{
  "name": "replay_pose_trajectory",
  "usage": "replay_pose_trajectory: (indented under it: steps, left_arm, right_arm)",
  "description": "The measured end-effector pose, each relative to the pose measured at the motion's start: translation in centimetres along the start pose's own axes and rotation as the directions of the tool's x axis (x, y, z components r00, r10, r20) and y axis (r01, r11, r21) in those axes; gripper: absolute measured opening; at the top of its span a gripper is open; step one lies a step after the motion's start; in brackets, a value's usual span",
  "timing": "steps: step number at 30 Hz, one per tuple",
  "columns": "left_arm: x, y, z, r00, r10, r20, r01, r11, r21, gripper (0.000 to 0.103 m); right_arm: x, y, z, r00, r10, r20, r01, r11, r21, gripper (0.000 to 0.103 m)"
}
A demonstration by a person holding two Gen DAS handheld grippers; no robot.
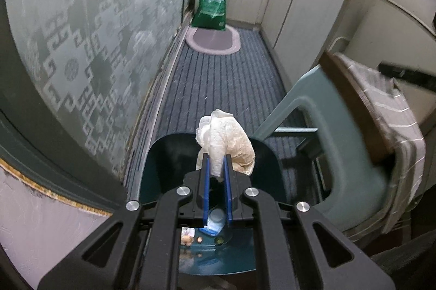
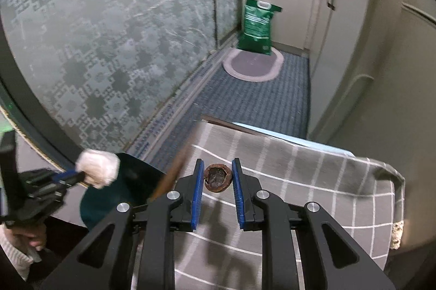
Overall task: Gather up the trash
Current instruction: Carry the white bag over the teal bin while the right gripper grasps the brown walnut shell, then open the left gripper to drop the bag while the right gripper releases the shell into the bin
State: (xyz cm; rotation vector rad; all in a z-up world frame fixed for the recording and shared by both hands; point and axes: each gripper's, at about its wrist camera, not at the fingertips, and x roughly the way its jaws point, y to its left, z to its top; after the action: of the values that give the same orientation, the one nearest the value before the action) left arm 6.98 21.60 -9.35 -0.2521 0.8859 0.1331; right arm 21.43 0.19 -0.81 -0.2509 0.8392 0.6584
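Note:
My left gripper (image 1: 216,159) is shut on a crumpled white and brownish paper towel (image 1: 226,137). It hangs over a dark teal bin (image 1: 163,153) whose lid stands up; scraps and a bottle cap lie inside. In the right wrist view the same paper towel (image 2: 98,167) shows at the left, above the bin (image 2: 128,181). My right gripper (image 2: 218,167) is shut on a brown walnut shell half (image 2: 218,178), hollow side up, just above a grey checked cloth (image 2: 299,181).
The cloth (image 1: 395,110) covers a wooden board (image 1: 351,110) on a teal plastic stool (image 1: 340,153) right of the bin. A patterned glass door (image 1: 81,45) runs along the left. Farther off stand a green bag (image 1: 214,4), an oval mat (image 1: 212,40) and white cabinets (image 1: 308,4).

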Motion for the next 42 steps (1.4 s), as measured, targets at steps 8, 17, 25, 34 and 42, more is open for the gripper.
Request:
replay_pose_trajectory:
  steps: [8, 17, 25, 34, 42]
  left_arm:
    - [2.1, 1.3, -2.4, 0.996, 0.025, -0.082, -0.023, 0.999, 0.026, 0.010]
    - [3.5, 2.6, -4.4, 0.987, 0.024, -0.161, -0.020, 0.999, 0.029, 0.011]
    - [5.0, 2.7, -6.3, 0.970, 0.025, -0.243, -0.011, 0.998, 0.060, 0.013]
    - [4.4, 3.0, -7.1, 0.961, 0.021, -0.274, -0.001, 0.997, 0.075, 0.019]
    - [1.2, 3.2, -5.7, 0.984, 0.016, -0.176, -0.004, 0.998, 0.068, 0.019]
  right_arm:
    - [0.1, 4.2, 1.2, 0.998, 0.068, 0.006, -0.068, 0.996, -0.061, 0.020]
    - [1.1, 8.3, 1.1, 0.994, 0.109, -0.024, -0.111, 0.985, -0.129, 0.020]
    - [2.3, 11.0, 0.8, 0.987, 0.148, -0.060, -0.156, 0.975, -0.160, 0.020]
    - [4.9, 13.7, -0.2, 0.976, 0.173, -0.129, -0.194, 0.965, -0.177, 0.020]
    - [7.2, 15.7, -1.7, 0.968, 0.169, -0.186, -0.205, 0.959, -0.197, 0.020]
